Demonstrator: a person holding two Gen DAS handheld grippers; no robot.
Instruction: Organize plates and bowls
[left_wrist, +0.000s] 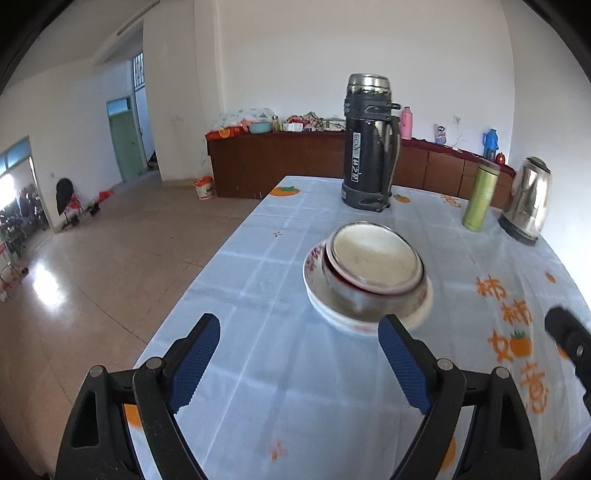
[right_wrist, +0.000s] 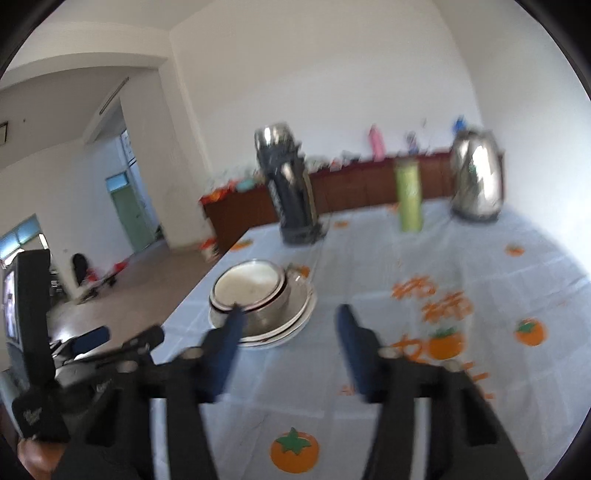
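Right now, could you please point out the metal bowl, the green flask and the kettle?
metal bowl (left_wrist: 375, 258): left wrist view, pale inside.
green flask (left_wrist: 480, 197): left wrist view, middle of body.
kettle (left_wrist: 529, 201): left wrist view, shiny side wall.

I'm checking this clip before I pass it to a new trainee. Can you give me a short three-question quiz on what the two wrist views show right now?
1. True or false: the metal bowl sits level and centred in the dish below it.
2. Multiple choice: which stands nearest the table's far edge? A) green flask B) black thermos C) steel kettle
3. Fill in: neither the left hand-held gripper nor the right hand-held gripper holds ____.

Key:
1. False: it leans, tilted, in the white patterned bowl.
2. B
3. anything; both sets of jaws stand apart with only tablecloth between them.
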